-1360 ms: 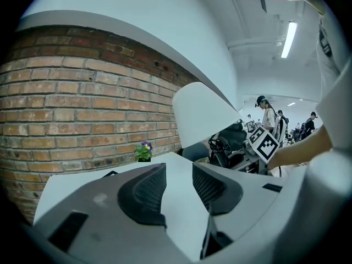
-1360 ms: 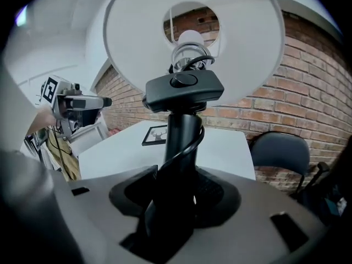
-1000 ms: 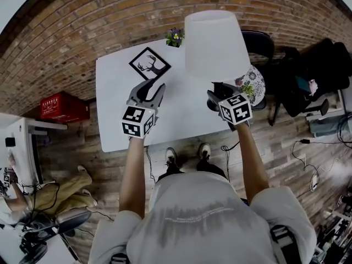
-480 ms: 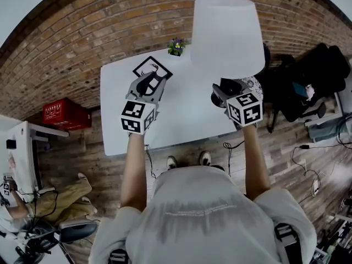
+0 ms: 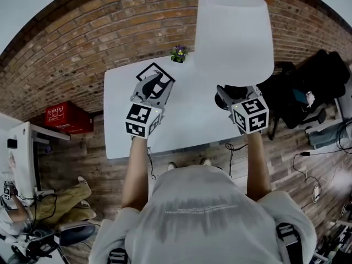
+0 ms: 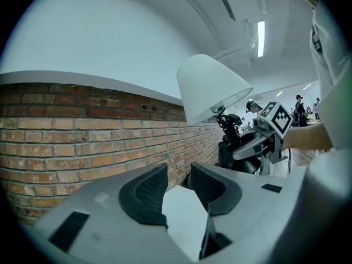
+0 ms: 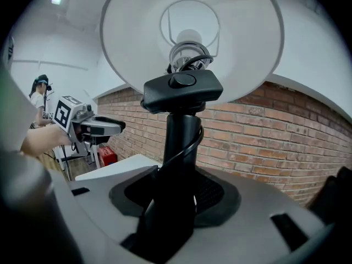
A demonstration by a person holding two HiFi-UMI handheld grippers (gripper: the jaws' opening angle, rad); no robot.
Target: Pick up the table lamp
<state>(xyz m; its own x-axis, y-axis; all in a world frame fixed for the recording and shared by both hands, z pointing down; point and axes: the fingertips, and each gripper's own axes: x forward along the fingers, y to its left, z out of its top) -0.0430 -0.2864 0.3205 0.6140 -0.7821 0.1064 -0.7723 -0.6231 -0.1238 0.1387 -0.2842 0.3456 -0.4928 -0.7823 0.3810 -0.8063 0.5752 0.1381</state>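
The table lamp has a white shade and black stem. The tabletop is white, the brick wall reddish-brown.

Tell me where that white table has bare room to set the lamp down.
The near and middle table is bare, between the left gripper and right gripper holding the lamp. The far edge is crowded: deer picture, flower pot.

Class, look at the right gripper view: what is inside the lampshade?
Inside the white lampshade: a bulb, its socket and a wire ring support. The black switch block covers the socket's base; in the head view the shade hides them all.
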